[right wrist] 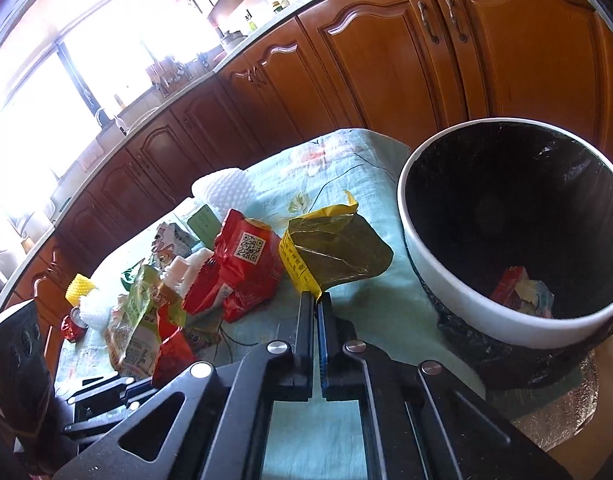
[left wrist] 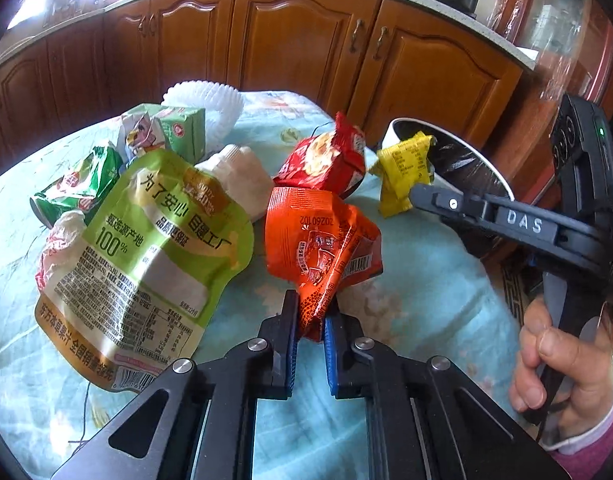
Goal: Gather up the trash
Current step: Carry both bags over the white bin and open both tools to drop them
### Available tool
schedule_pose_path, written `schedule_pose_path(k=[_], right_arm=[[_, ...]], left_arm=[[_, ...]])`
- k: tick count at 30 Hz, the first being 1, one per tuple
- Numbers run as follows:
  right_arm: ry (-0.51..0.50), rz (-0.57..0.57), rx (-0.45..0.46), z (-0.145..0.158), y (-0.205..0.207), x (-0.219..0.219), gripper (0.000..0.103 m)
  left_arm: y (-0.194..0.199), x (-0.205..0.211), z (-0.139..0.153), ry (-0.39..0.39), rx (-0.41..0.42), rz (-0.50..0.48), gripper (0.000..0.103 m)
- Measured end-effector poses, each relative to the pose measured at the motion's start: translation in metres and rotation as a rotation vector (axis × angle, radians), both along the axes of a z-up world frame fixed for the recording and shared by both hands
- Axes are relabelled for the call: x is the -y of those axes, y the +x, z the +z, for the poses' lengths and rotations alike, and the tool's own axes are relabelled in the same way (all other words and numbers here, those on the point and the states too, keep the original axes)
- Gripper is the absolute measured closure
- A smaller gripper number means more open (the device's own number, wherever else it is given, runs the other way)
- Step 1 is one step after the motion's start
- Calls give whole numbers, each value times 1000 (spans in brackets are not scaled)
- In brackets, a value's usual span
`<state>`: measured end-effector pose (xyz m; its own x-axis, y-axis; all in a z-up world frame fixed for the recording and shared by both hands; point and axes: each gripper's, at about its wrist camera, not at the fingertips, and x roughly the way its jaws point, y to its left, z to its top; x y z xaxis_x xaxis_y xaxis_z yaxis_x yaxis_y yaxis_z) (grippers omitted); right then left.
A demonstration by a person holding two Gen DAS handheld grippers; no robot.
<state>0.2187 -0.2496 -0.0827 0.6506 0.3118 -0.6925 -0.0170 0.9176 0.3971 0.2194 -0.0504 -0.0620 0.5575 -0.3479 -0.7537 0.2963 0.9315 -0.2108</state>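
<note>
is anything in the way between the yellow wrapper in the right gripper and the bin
Nothing visible. The right gripper is shut on the yellow wrapper, and only bare tablecloth lies between it and the bin, whose mouth is open. The red packets lie on the wrapper's other side.

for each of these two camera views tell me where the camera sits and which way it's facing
Left wrist: on the left hand-held gripper, angled down across the table; shut on an orange wrapper; a hand holds the right hand-held gripper.
Right wrist: on the right hand-held gripper, angled down toward the bin; shut on a yellow wrapper; the other gripper shows lower left.
Shared: tablecloth, red packet, bin, cabinets.
</note>
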Motion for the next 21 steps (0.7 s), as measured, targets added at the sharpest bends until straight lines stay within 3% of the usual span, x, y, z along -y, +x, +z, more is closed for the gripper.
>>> schedule_pose_path(k=[13, 21], right_arm=[[-57, -70, 47, 25, -45, 36, 102], [-82, -127, 56, 33, -49, 69, 102]], left_arm=[[0, 37, 20, -23, 52, -78, 93], [17, 70, 28, -7, 86, -136, 93]])
